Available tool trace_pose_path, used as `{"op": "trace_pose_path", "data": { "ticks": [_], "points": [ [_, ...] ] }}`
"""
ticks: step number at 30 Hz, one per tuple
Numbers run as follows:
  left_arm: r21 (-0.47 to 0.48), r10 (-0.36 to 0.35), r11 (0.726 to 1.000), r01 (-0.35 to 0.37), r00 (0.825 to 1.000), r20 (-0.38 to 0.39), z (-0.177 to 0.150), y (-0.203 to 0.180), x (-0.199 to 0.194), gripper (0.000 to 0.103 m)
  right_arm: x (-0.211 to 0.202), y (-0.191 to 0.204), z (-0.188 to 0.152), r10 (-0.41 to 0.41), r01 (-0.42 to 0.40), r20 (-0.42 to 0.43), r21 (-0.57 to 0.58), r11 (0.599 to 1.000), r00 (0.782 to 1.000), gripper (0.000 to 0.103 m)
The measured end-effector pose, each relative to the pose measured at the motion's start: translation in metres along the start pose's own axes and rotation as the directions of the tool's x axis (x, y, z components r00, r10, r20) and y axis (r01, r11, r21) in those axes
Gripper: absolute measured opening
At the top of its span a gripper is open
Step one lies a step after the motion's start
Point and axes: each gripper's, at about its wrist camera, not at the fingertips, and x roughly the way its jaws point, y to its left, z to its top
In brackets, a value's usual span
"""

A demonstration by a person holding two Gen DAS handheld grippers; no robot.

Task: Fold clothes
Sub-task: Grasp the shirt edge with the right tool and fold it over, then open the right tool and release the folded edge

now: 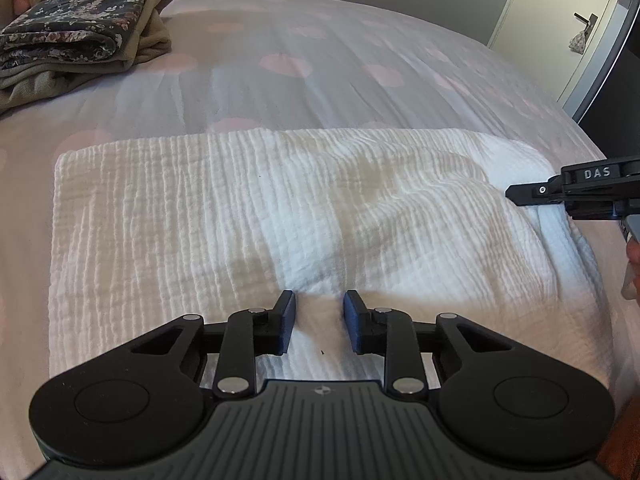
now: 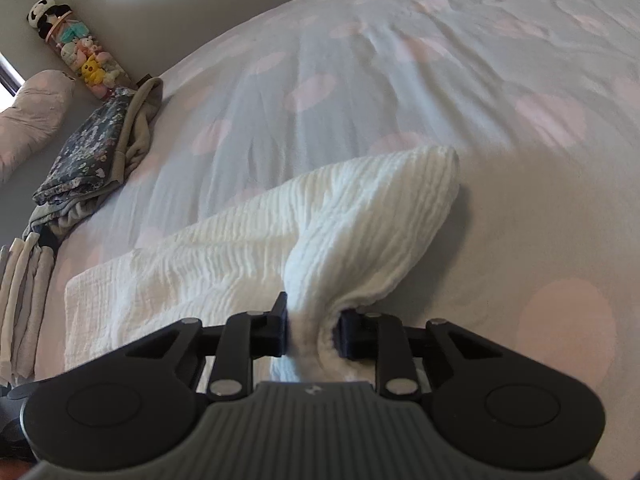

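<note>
Left wrist view: a white crinkled cloth [image 1: 248, 216] lies spread across a bed [image 1: 320, 64] whose cover is pale with pink dots. The left hand-held gripper [image 1: 319, 320] sits low over the cloth's near edge, its blue-padded fingers [image 1: 288, 318] spread apart with cloth visible between them; nothing is pinched. At the right edge of this view the right hand-held gripper [image 1: 520, 192] reaches in from the side at the cloth's right end, where the fabric is rumpled and raised. Far left on the bed, well apart from the cloth, a folded floral garment [image 1: 76, 28] rests on a beige one [image 1: 152, 36]. A white door [image 1: 580, 32] stands at the far right.

Right wrist view: the right hand-held gripper [image 2: 312, 332] is closed on a bunched corner of the cloth [image 2: 360, 216], the fabric squeezed between both fingers and lifted into a twisted fold, while the rest trails flat to the left on the bed [image 2: 400, 60]. The floral garment [image 2: 92, 152] lies far left, near a tube of plush toys [image 2: 76, 44] against the wall. A pillow [image 2: 28, 120] lies at the left edge.
</note>
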Motion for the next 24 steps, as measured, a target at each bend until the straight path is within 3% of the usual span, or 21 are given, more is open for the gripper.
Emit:
{"op": "trace_pose_path", "data": {
  "ticks": [6, 10, 17, 24],
  "points": [
    [-0.001, 0.003, 1.0, -0.002, 1.0, 0.01, 0.003, 0.007, -0.019, 0.019, -0.04, 0.065, 0.002, -0.007, 0.013, 0.037, -0.153, 0.988, 0.999, 0.026],
    [0.001, 0.009, 1.0, -0.009, 1.0, 0.022, 0.007, 0.013, -0.043, 0.019, -0.046, 0.114, -0.004, 0.021, -0.017, 0.018, -0.201, 0.979, 1.0, 0.026],
    [0.041, 0.065, 0.997, -0.066, 0.997, 0.032, 0.007, 0.038, -0.08, 0.019, -0.02, 0.2, -0.032, 0.028, -0.035, -0.028, -0.33, 0.943, 0.999, 0.026],
    [-0.034, 0.139, 0.99, -0.137, 0.989, 0.05, -0.009, 0.079, -0.075, 0.019, 0.026, 0.253, -0.064, 0.004, -0.036, -0.082, -0.395, 0.918, 0.997, 0.025]
  ]
}}
